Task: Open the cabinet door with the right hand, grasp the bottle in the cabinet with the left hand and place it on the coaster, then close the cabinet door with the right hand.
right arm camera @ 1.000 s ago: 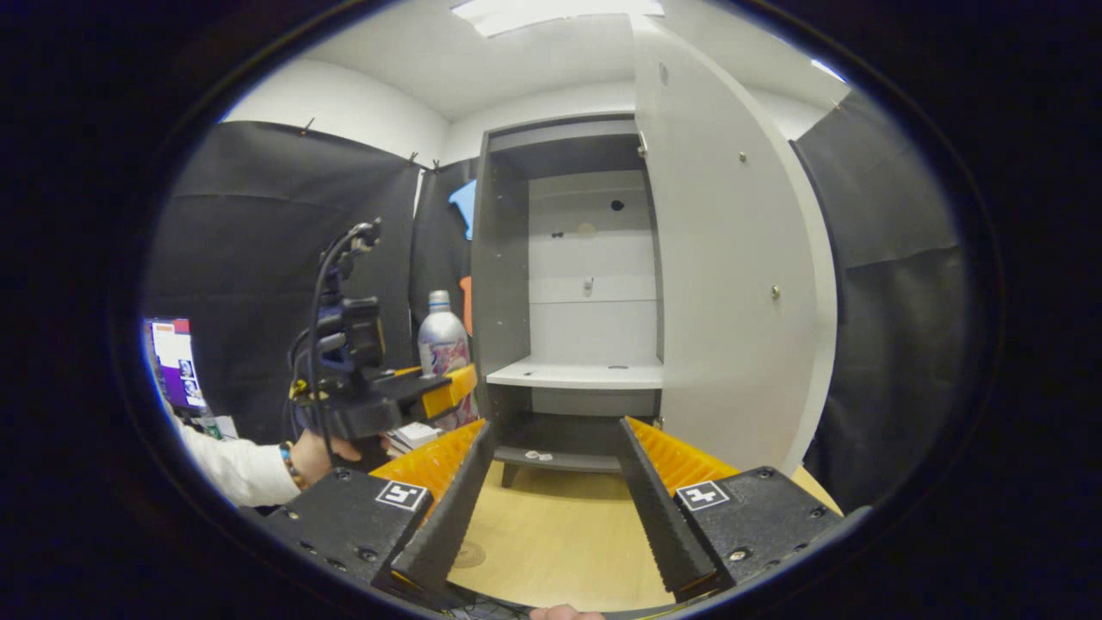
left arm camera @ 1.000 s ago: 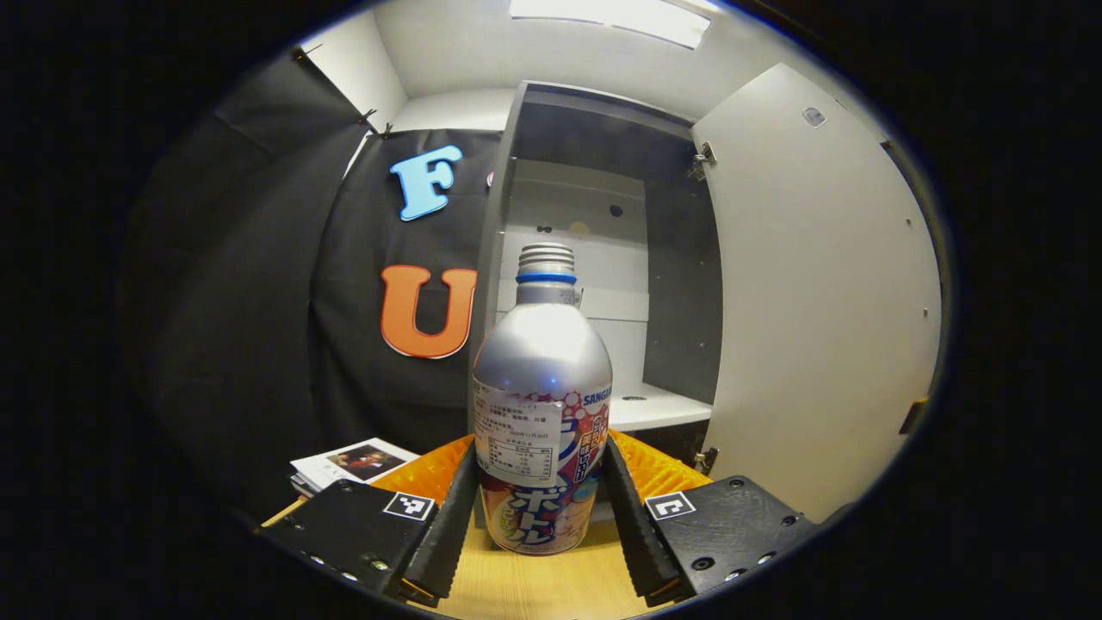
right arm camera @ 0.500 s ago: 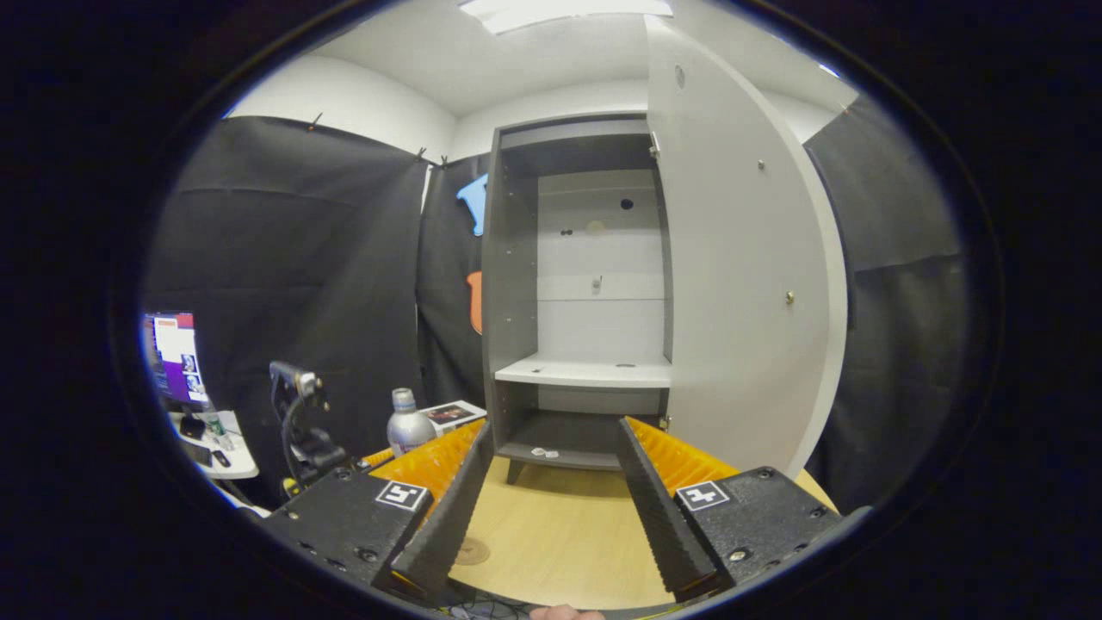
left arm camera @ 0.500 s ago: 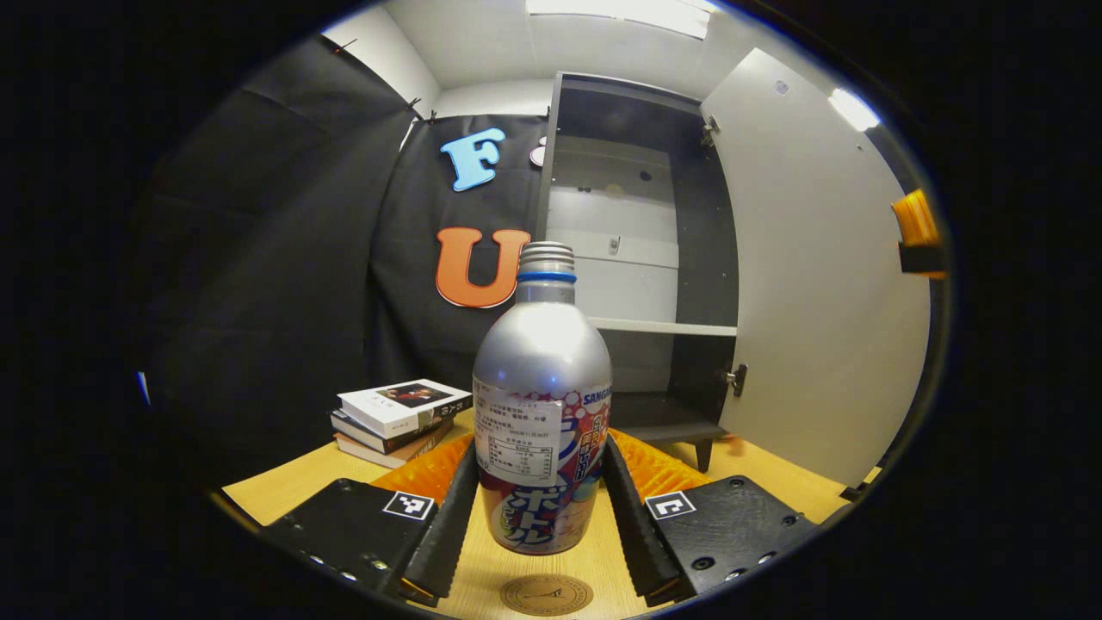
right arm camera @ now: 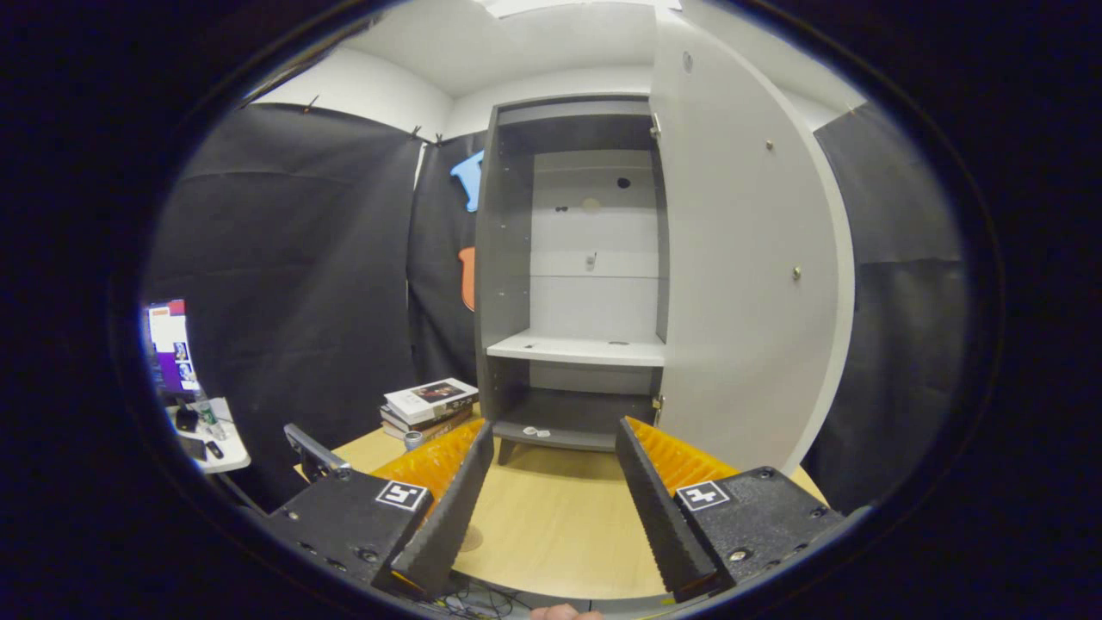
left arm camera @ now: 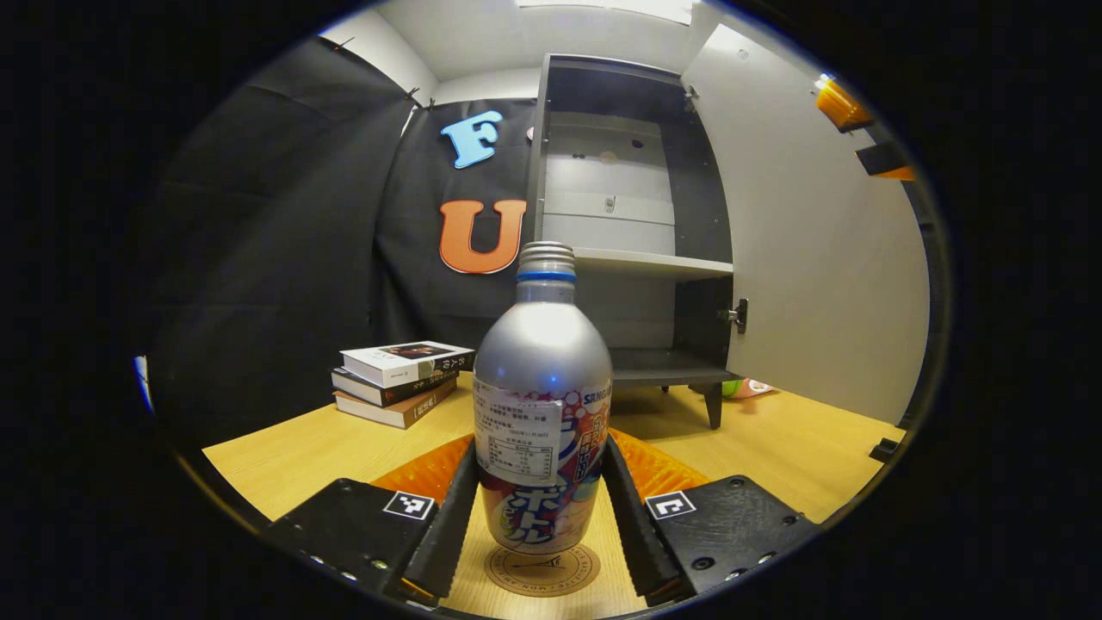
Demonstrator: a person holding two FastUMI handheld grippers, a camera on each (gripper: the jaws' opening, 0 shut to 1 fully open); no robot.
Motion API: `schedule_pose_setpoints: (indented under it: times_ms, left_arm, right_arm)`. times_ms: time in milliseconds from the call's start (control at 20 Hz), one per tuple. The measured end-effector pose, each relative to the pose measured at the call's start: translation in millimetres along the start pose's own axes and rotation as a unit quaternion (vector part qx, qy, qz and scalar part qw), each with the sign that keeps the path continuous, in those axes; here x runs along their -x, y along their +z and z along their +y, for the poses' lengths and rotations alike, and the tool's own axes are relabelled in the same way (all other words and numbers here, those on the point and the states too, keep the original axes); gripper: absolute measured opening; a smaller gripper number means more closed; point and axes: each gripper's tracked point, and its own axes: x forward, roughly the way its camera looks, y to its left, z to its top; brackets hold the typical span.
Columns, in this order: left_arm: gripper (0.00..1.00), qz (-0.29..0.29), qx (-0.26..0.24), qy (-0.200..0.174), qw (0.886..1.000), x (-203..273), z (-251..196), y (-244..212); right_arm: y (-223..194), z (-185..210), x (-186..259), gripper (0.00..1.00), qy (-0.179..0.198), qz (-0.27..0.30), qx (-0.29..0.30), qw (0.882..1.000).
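Bottle, a silver one with a printed label and a ribbed neck, is standing upright between the fingers of the left gripper, which are pressing on its lower body from both sides. In the left gripper view its base is sitting over the round coaster on the wooden surface; whether it is touching the coaster or hanging just above it I cannot tell. Behind it a stack of books is lying on the surface to the left, and the cabinet is standing with its door swung wide to the right. Near the top right edge of this view, parts of another gripper are peeking in.

The right gripper view is facing the cabinet squarely, with its pale shelf bare and the door open. The right gripper is hovering over the surface with its fingers spread apart and nothing between them. This view is also taking in the books, a small side table with a monitor at far left, and a fingertip at the bottom edge.
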Motion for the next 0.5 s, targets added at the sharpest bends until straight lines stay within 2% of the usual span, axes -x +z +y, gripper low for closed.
schedule_pose_setpoints:
  times_ms: [500]
  left_arm:
    - [0.74, 0.019, -0.001, -0.005, 1.000, 2.7, -5.9, -43.1]
  right_arm:
    - [-7.7, 3.0, -3.2, 0.90, 0.001, 0.018, -0.005, 1.000]
